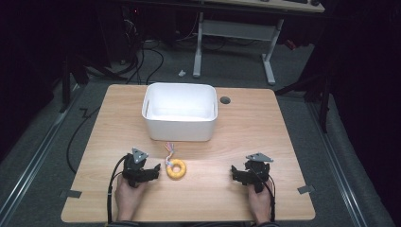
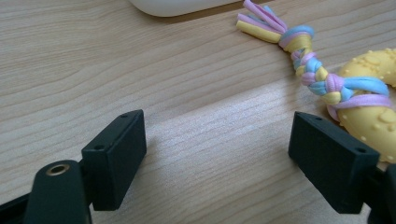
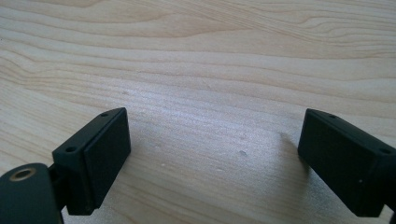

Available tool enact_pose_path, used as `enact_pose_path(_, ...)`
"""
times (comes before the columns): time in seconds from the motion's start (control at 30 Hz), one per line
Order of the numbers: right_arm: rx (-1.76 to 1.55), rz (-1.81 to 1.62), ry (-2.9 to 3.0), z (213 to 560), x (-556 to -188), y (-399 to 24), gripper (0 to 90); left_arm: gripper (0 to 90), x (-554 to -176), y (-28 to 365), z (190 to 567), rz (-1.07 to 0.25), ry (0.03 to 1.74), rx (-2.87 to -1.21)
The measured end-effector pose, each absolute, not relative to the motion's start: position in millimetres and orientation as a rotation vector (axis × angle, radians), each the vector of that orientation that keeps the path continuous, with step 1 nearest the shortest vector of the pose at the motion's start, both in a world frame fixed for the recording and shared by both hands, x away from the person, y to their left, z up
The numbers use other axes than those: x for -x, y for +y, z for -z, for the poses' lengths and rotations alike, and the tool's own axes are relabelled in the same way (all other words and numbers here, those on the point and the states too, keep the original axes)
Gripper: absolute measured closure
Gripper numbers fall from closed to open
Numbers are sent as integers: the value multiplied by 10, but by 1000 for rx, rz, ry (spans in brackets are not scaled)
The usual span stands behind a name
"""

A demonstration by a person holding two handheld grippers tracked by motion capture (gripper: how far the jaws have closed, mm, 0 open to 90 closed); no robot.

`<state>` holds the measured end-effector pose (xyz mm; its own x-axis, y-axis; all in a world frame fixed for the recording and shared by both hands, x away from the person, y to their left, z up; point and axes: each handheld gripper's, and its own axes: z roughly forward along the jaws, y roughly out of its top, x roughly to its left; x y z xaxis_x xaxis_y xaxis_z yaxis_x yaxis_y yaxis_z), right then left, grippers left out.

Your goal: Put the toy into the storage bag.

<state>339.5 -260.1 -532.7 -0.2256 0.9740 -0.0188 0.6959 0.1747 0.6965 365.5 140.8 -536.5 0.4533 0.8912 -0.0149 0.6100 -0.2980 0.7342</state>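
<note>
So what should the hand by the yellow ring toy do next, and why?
Probably slide the left gripper a little to its right, so the yellow ring toy comes between its jaws. The jaws stand wide open over bare table; in the left gripper view the ring lies just outside the right-hand jaw, its braided rope trailing toward the white bin.

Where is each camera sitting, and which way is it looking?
High view: above the person's side, looking down at the table, white bin, both hands' tongs.
Left gripper view: on the left tongs, facing the yellow ring toy; black jaws open.
Right gripper view: on the right tongs, facing bare wood.
Shared: the toy, high and left views.
</note>
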Motion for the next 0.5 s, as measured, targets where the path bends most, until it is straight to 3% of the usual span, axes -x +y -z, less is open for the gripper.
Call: enact_pose_path(0.5, -1567, -791, 1992, 5327, -3377, -2585, 93, 194, -3642, 1408, 5365, -531, 1251, -2024)
